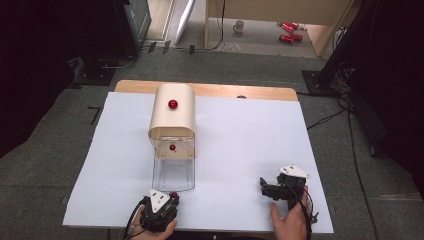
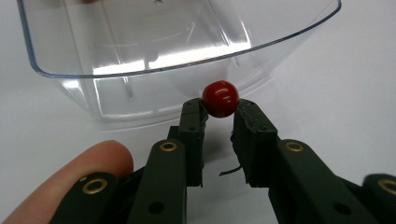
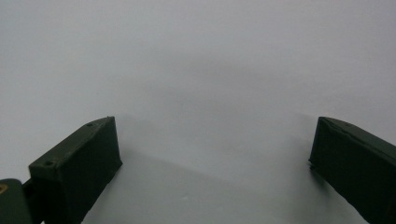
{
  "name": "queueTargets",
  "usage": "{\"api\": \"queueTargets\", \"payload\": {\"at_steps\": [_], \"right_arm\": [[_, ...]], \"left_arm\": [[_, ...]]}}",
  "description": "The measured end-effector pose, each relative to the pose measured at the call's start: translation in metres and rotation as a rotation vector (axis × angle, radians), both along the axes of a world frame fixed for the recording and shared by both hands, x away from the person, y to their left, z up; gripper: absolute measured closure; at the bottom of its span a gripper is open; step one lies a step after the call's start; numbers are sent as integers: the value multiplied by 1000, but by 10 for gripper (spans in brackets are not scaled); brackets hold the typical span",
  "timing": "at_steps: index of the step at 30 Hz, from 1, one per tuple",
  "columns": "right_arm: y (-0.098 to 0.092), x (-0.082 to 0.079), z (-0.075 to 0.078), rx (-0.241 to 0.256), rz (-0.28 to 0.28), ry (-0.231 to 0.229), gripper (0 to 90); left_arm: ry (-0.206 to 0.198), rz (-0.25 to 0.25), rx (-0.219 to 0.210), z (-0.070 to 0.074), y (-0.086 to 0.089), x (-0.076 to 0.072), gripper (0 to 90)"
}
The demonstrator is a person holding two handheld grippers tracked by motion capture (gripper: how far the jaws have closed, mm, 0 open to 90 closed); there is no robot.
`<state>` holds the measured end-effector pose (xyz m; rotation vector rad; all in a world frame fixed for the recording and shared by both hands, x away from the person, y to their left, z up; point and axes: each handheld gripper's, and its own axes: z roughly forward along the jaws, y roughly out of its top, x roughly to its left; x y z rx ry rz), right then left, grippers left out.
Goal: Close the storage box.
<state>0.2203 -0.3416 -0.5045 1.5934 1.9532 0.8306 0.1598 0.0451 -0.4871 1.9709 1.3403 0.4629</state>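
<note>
A small glossy red ball (image 2: pixel 220 98) is pinched between the tips of my left gripper (image 2: pixel 219 112), which is shut on it just in front of a clear plastic drawer (image 2: pixel 177 51). In the high view that gripper (image 1: pixel 165 200) sits at the table's near edge, below the pulled-out clear drawer (image 1: pixel 173 172). The drawer comes out of a beige rounded cabinet (image 1: pixel 172 117) with a red knob (image 1: pixel 172 104) on top and another red knob (image 1: pixel 172 147) on its front. My right gripper (image 1: pixel 265 187) rests on the white sheet at the near right, jaws wide apart with nothing between them (image 3: pixel 212 154).
A white sheet (image 1: pixel 240 140) covers the wooden table (image 1: pixel 215 90). Beyond the table the floor holds a mug (image 1: pixel 239 26), red objects (image 1: pixel 289 31), cables and dark stands at both sides.
</note>
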Motion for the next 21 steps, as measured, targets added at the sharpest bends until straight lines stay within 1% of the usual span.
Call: {"api": "queueTargets", "payload": {"at_steps": [2, 5, 9, 12, 18, 21], "right_arm": [[0, 0, 0, 0, 0, 0, 15], [0, 0, 0, 0, 0, 0, 15], [0, 0, 0, 0, 0, 0, 15], [0, 0, 0, 0, 0, 0, 15], [0, 0, 0, 0, 0, 0, 15], [0, 0, 0, -1, 0, 0, 15]], "left_arm": [[2, 2, -3, -1, 0, 0, 743], [-6, 4, -5, 1, 0, -1, 742], [-3, 1, -29, 3, 2, -2, 724], [-2, 3, -37, 3, 3, -2, 718], [-5, 7, -31, 3, 3, -2, 735], [-11, 2, -30, 6, 3, -2, 742]]}}
